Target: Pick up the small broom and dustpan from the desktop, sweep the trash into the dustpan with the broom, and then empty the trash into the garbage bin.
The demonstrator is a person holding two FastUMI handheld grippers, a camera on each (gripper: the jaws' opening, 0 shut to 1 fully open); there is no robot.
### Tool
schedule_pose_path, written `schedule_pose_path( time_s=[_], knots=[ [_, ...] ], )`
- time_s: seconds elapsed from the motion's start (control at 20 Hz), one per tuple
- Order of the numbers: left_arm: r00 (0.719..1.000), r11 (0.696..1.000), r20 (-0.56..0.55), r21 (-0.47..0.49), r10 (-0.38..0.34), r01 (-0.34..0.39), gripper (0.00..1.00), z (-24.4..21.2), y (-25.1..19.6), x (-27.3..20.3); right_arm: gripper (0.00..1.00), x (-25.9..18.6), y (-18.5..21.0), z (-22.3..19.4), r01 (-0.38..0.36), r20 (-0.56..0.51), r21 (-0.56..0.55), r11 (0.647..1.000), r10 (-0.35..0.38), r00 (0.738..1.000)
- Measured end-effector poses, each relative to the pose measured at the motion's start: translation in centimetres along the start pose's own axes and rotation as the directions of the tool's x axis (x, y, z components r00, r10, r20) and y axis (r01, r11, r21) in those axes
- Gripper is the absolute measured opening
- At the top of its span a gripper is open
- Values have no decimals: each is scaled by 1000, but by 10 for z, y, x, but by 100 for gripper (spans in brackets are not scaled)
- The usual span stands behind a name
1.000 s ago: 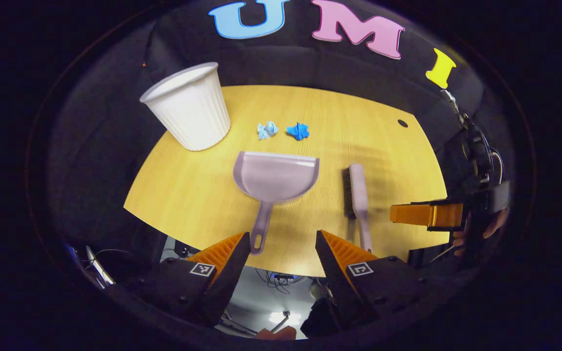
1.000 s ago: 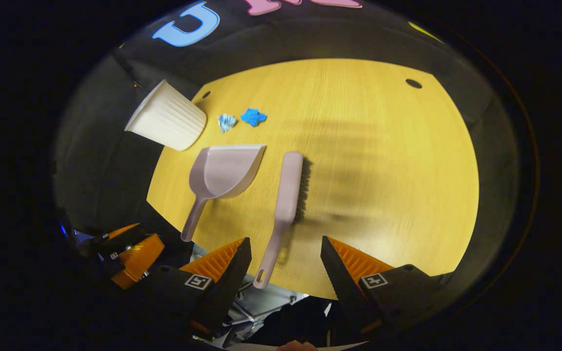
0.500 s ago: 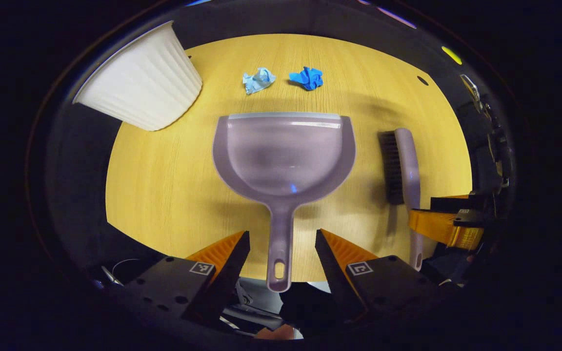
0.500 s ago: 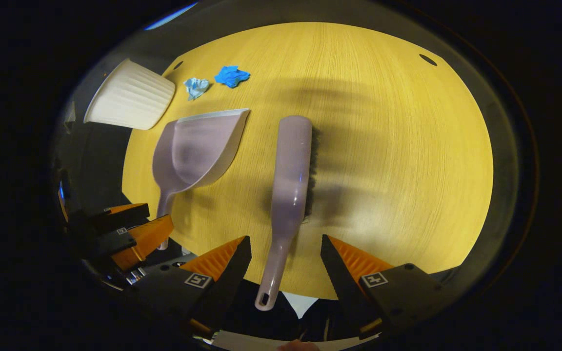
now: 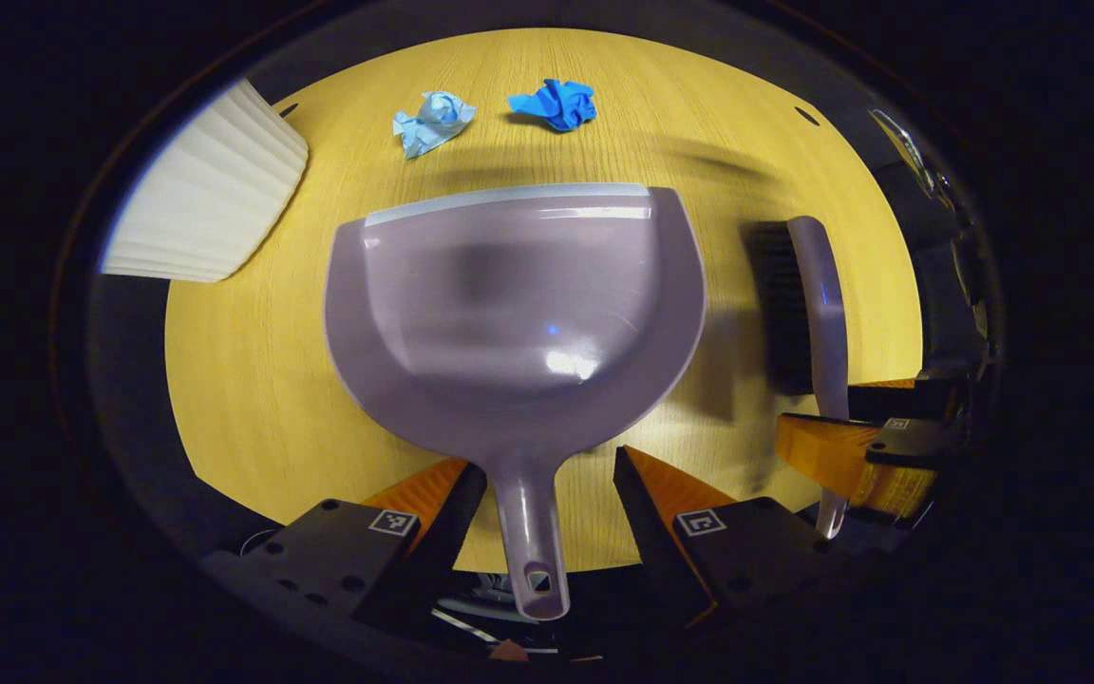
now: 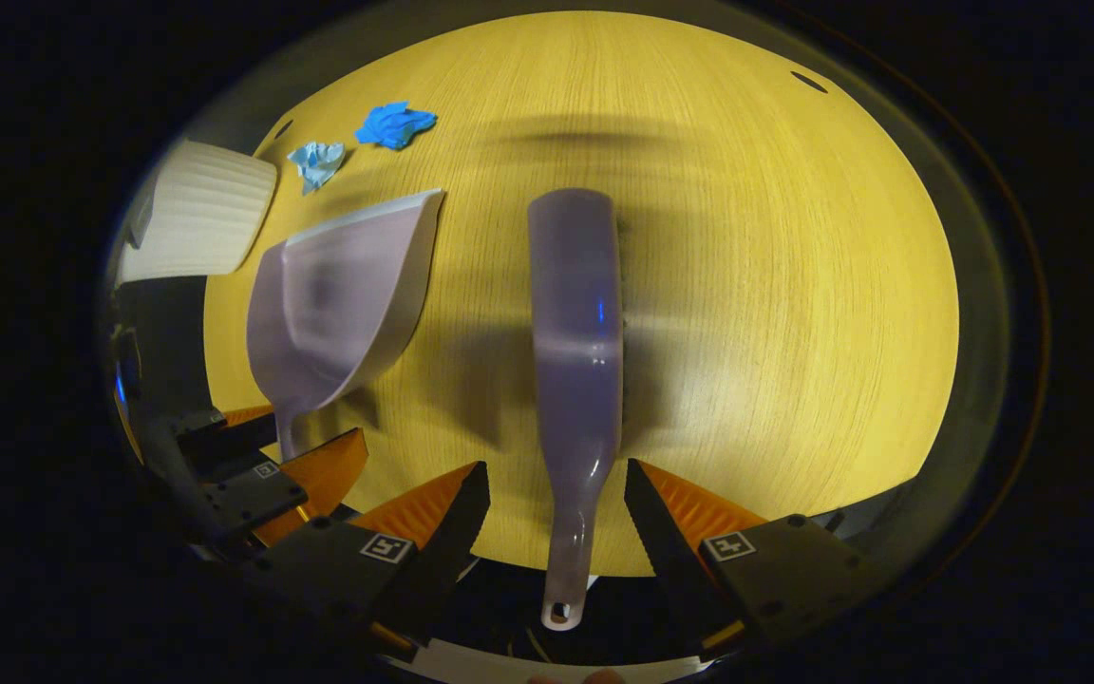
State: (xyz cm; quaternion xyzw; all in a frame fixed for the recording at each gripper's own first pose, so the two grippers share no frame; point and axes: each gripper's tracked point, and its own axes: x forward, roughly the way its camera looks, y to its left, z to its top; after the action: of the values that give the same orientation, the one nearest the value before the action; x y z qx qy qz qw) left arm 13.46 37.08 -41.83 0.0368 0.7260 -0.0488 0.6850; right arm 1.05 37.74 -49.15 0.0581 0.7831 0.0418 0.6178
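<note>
Dustpan: lies flat on the wooden bench, mouth toward the far edge, handle reaching back between the fingers of the left gripper.
Left gripper: fingers spread, one each side of the dustpan handle, not closed on it.
Broom: lies on the bench just right of the dustpan, bristles facing the dustpan; its handle overhangs the near edge.
Right gripper: fingers released, straddling the broom handle without pressing it.
Trash: pale blue paper wad and dark blue paper wad side by side beyond the dustpan mouth.
Garbage bin: white, ribbed, at the bench's far left.
</note>
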Motion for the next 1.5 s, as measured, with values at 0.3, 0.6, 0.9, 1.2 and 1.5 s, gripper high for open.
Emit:
schedule_pose_path(
  time_s=[0.3,0.6,0.9,1.2,1.5],
  knots=[
    [1000,1000,-5,-11,14,-14,55,10,13,8,60,10,-6,8,19,-23,12,1000,-19,1000],
    [1000,999,3,33,5,-5,32,18,13,11,35,8,0,16,10,-28,-31,999,-11,1000],
    [1000,998,1,61,-6,6,26,16,16,9,20,9,2,30,-23,23,-80,997,25,999],
    [999,997,34,79,-18,15,26,13,24,4,20,-18,1,67,-4,115,-137,991,20,993],
    [998,993,56,111,29,-35,24,12,53,-5,20,-41,9,163,69,214,-258,964,-12,977]
  ],
)
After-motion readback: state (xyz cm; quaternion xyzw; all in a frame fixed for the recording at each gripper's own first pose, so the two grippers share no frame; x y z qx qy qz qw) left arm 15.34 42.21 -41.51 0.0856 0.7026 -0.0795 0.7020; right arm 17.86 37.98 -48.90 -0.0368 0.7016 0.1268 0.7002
